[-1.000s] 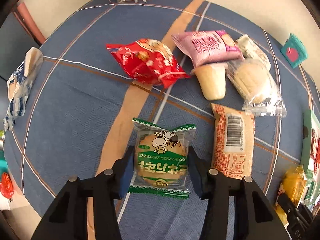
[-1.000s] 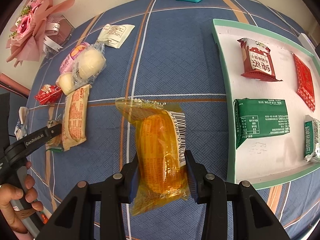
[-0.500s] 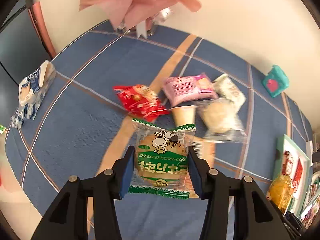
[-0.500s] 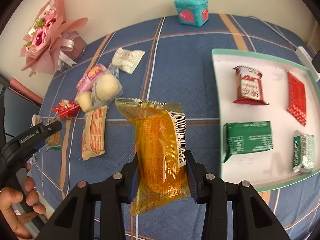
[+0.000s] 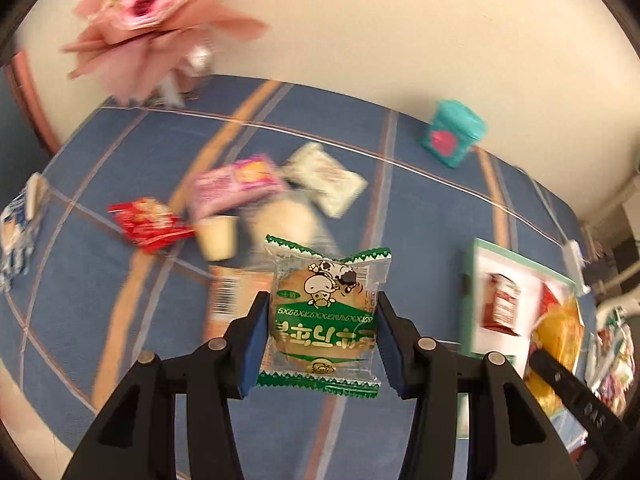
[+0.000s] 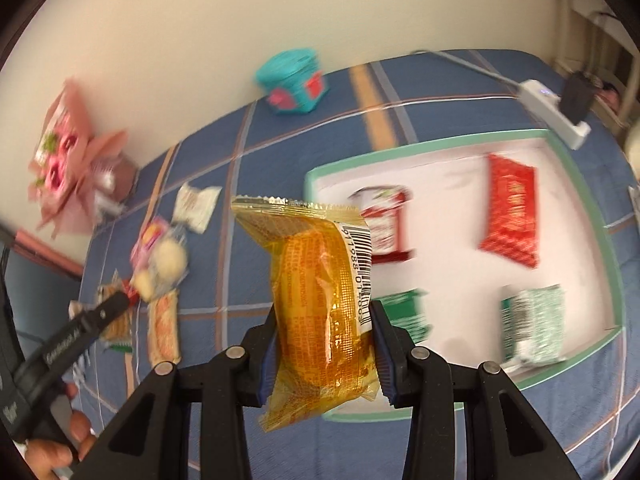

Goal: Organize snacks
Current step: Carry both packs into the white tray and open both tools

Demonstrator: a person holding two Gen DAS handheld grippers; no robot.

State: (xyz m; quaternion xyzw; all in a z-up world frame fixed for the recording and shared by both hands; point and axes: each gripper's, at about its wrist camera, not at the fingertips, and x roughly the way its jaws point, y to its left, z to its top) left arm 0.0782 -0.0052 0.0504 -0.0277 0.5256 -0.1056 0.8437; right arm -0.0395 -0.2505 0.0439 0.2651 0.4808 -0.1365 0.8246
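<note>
My left gripper [image 5: 322, 342] is shut on a green and clear cookie packet [image 5: 325, 320], held up above the blue checked tablecloth. My right gripper [image 6: 322, 344] is shut on a yellow-orange snack bag [image 6: 320, 292], lifted in front of the white tray with a green rim [image 6: 612, 248]. That tray holds red packets [image 6: 510, 216] and green packets [image 6: 536, 328]. In the left wrist view the tray [image 5: 476, 252] lies at the right, with the orange bag [image 5: 558, 332] over it. Loose snacks stay on the cloth: a red bag [image 5: 150, 224], a pink packet [image 5: 236, 184], a white packet [image 5: 326, 178].
A pink bouquet [image 5: 156, 20] and a teal box [image 5: 454, 134] stand at the table's far edge by the wall. A white power strip [image 6: 554, 114] lies beyond the tray. A blue and white pack [image 5: 20, 220] sits at the left edge. A hand [image 6: 64, 436] holds the left gripper's handle.
Both grippers have risen off the table with their packets and swung right toward the tray. The wall, bouquet and teal box have come into view.
</note>
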